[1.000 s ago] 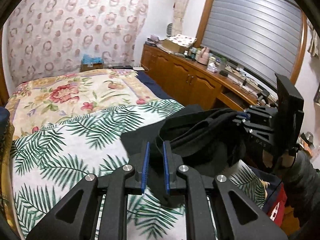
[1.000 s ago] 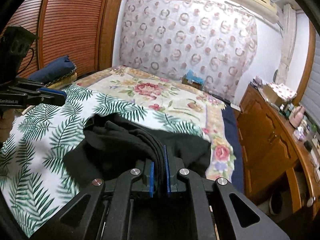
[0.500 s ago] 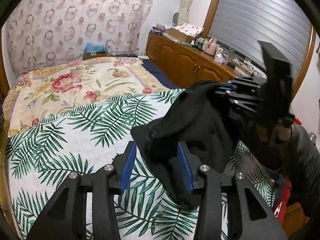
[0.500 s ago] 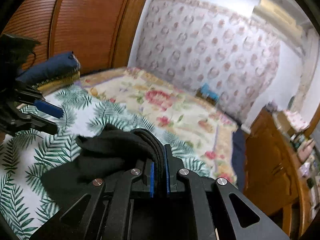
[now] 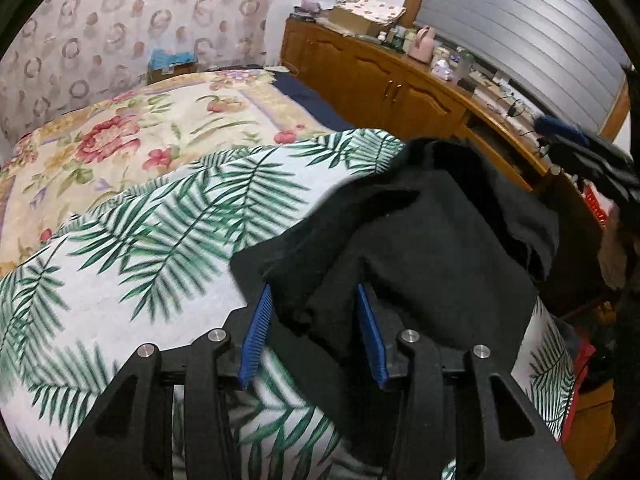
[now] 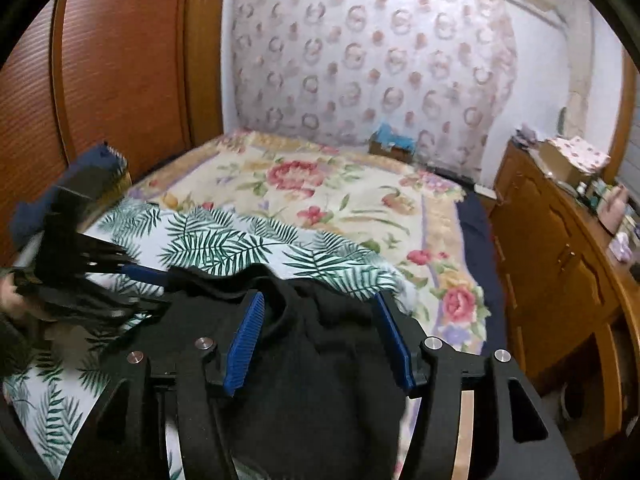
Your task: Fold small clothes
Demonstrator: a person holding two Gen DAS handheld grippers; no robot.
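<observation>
- We see the garment (image 5: 432, 240) as black cloth, matt and soft-looking, with a slightly fuzzy nap.
- We find the left gripper (image 5: 314, 312) made of matt black plastic, with ribbed blue pads (image 5: 256, 332) and shiny round metal pins.
- The right gripper (image 6: 320, 328) looks the same to us: matt black plastic, ribbed blue pads (image 6: 244, 344), bright metal pins.
- We read the sheet (image 5: 160, 240) as smooth printed cloth, and the quilt (image 6: 320, 192) beyond it as flowered cloth.
- The cabinet (image 5: 384, 80) is brown wood with a soft gloss.
- The doors (image 6: 100, 60) are slatted reddish wood.
</observation>
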